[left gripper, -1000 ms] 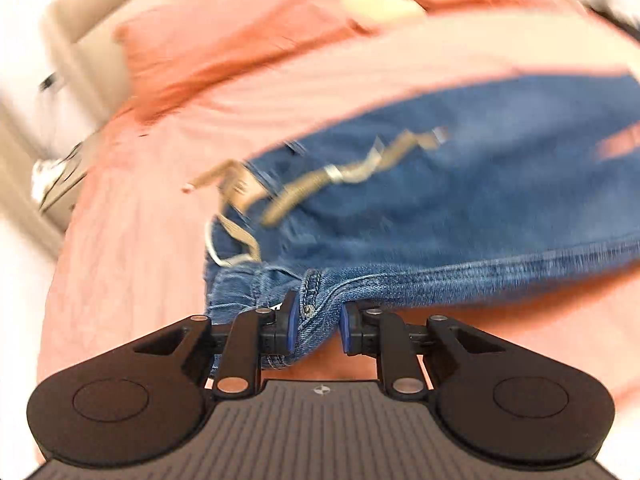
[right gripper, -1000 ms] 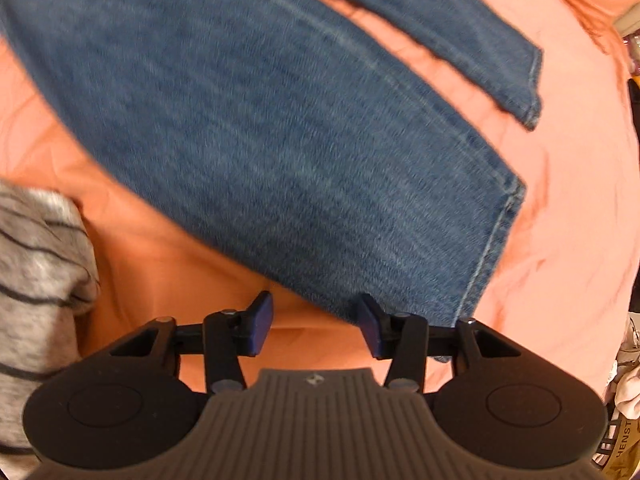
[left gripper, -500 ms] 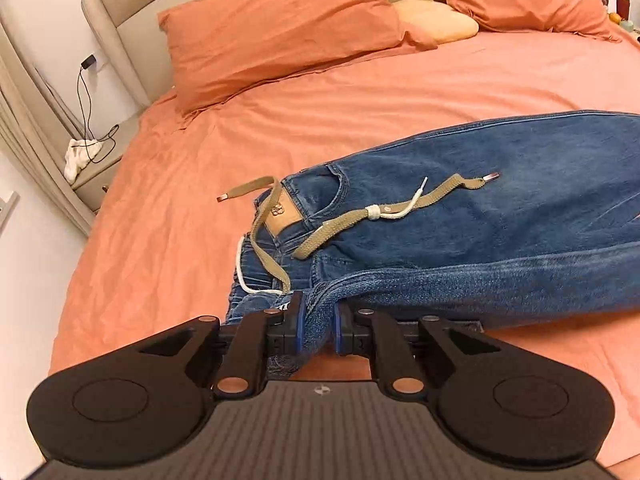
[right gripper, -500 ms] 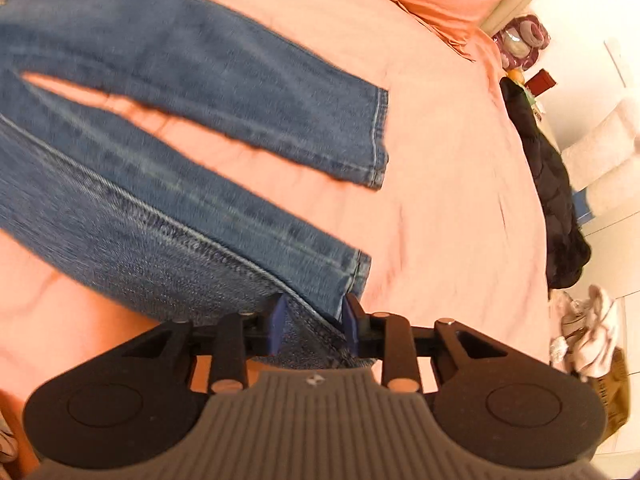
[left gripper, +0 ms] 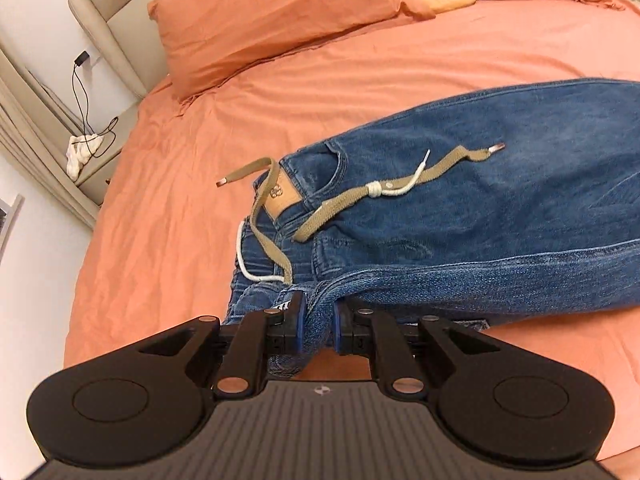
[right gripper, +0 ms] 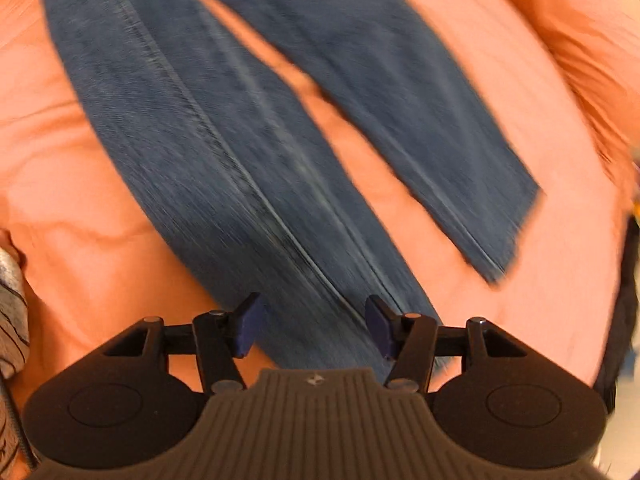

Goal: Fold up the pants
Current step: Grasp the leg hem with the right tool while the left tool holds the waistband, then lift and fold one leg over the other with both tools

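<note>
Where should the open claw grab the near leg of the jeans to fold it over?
Probably the hem end of the near leg, right under the open right claw, whose jaws have just been opening. Come from above and pinch the edge lying on the orange sheet. The left claw pinches the waist, so lifting both ends should carry that side over evenly.

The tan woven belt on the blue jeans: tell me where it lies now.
In the left wrist view, the tan woven belt lies across the waistband of the blue denim jeans, centre of frame, on the orange bedsheet, just beyond the left gripper.
</note>
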{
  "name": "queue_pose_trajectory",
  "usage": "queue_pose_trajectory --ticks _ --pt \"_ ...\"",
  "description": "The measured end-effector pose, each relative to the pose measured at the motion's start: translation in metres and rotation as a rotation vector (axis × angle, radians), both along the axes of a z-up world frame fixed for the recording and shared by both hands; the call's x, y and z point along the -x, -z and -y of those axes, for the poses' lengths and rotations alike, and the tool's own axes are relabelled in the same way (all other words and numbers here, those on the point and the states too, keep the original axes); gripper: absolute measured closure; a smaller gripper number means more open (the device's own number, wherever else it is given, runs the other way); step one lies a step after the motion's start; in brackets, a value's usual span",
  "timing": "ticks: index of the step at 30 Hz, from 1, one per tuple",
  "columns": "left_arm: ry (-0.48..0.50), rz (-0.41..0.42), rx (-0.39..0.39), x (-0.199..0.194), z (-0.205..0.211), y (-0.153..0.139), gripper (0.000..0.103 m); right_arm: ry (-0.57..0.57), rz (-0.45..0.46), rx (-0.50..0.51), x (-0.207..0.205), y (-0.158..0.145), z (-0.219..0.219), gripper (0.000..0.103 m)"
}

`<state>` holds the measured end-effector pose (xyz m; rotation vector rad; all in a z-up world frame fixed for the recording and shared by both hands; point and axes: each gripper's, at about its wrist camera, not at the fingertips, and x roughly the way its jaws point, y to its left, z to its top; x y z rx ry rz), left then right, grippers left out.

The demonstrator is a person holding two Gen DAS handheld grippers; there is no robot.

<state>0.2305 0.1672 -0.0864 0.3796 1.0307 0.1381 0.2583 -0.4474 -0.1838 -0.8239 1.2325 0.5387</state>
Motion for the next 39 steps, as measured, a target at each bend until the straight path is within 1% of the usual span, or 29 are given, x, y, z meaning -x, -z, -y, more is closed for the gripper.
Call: queue_pose_trajectory --ticks 3,5,6,7,8,9,10,11,12,14,17,21,24,26,29,31,33,36,39 --pt "-0.002 -0.013 -0.009 0.000 0.002 0.003 0.089 -0.048 -0.070 0.019 -0.016 0.015 -0.007 0.050" --pt "-0.005 -0.027 -0.013 -0.001 0.002 0.005 0.089 -0.056 -0.104 0.020 -0.026 0.023 -0.006 0.045" --pt "-0.007 -0.035 -0.015 -0.001 0.002 0.007 0.089 -0.048 -0.125 0.015 -0.030 0.025 -0.004 0.045" --pt "-0.010 -0.043 -0.016 -0.002 0.002 0.008 0.089 -0.026 -0.150 -0.001 -0.033 0.027 -0.002 0.049" --pt "-0.012 -0.050 -0.018 -0.002 0.002 0.010 0.089 -0.005 -0.177 -0.026 -0.037 0.028 0.002 0.057" --pt "-0.011 -0.056 -0.020 -0.003 0.001 0.011 0.089 0.001 -0.191 -0.044 -0.037 0.027 0.003 0.060" --pt "-0.011 -0.061 -0.022 -0.003 0.001 0.012 0.089 -0.009 -0.195 -0.053 -0.035 0.025 0.004 0.069" --pt "-0.011 -0.065 -0.023 -0.004 0.000 0.013 0.089 -0.026 -0.197 -0.057 -0.032 0.023 0.005 0.084" --pt "-0.014 -0.068 -0.021 -0.005 0.000 0.014 0.089 -0.043 -0.193 -0.047 -0.028 0.020 0.005 0.092" --pt "-0.017 -0.071 -0.019 -0.005 -0.001 0.016 0.089 -0.078 -0.168 -0.034 -0.019 0.012 0.006 0.101" --pt "-0.022 -0.068 -0.011 -0.003 -0.002 0.017 0.089 -0.097 -0.113 -0.041 -0.003 -0.009 0.010 0.103" --pt "-0.030 -0.021 0.010 0.005 -0.007 0.010 0.089 -0.101 -0.031 -0.045 0.013 -0.047 0.014 0.103" --pt "-0.032 0.024 0.027 0.010 -0.012 -0.003 0.089 -0.122 0.067 -0.023 0.025 -0.074 0.016 0.103" --pt "-0.021 0.054 0.030 0.007 -0.014 -0.013 0.090 -0.114 0.133 -0.013 0.022 -0.092 0.016 0.103" --pt "-0.020 0.103 0.035 -0.011 -0.014 -0.032 0.091 -0.092 0.211 0.008 0.001 -0.111 0.011 0.103" --pt "-0.025 0.132 0.036 -0.030 -0.013 -0.042 0.091 -0.080 0.241 0.029 -0.019 -0.118 0.008 0.103" --pt "-0.023 0.140 0.028 -0.055 -0.011 -0.047 0.091 -0.057 0.258 0.042 -0.042 -0.125 0.006 0.103" --pt "-0.016 0.120 0.007 -0.094 -0.008 -0.042 0.092 -0.019 0.272 0.060 -0.081 -0.125 0.004 0.103" --pt "-0.023 0.096 -0.001 -0.131 -0.008 -0.029 0.092 0.014 0.279 0.074 -0.126 -0.111 0.001 0.103"
